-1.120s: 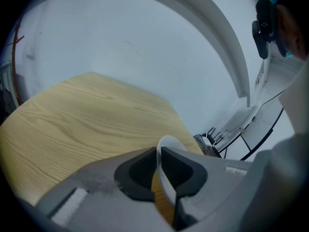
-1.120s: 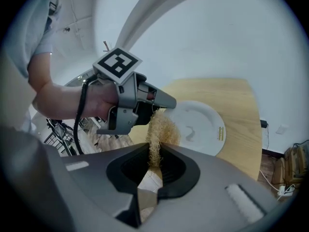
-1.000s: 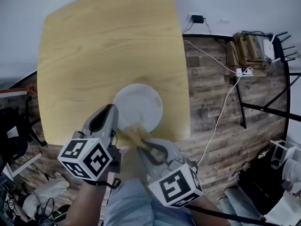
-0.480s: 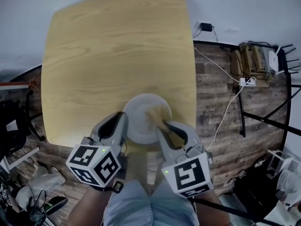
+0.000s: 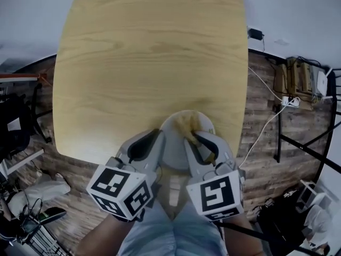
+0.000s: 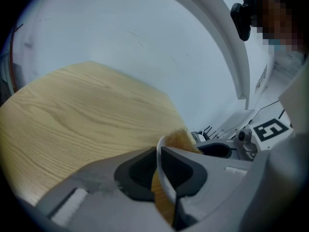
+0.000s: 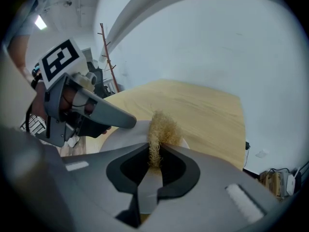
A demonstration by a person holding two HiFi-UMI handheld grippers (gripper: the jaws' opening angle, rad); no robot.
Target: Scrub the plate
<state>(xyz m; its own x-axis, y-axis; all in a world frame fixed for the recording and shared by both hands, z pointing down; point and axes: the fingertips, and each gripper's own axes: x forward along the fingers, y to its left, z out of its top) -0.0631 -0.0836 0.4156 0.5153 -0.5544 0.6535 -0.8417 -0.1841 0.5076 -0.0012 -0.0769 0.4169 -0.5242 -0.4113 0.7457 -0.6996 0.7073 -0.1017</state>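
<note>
A white plate lies at the near edge of the light wooden table. My left gripper is shut on the plate's left rim. In the left gripper view that thin rim runs between the jaws of the left gripper. My right gripper is shut on a tuft of yellowish scrubber that rests on the plate's far part. In the right gripper view the scrubber sticks out past the jaws of the right gripper over the plate, with the left gripper at the left.
The table's near edge runs just under the plate, above a plank floor. A white cable and a power strip lie on the floor at the right. Clutter and cables sit at the lower left.
The right gripper has carried the scrubber from the plate's near edge across to its far side. The left gripper has kept its hold on the rim.
</note>
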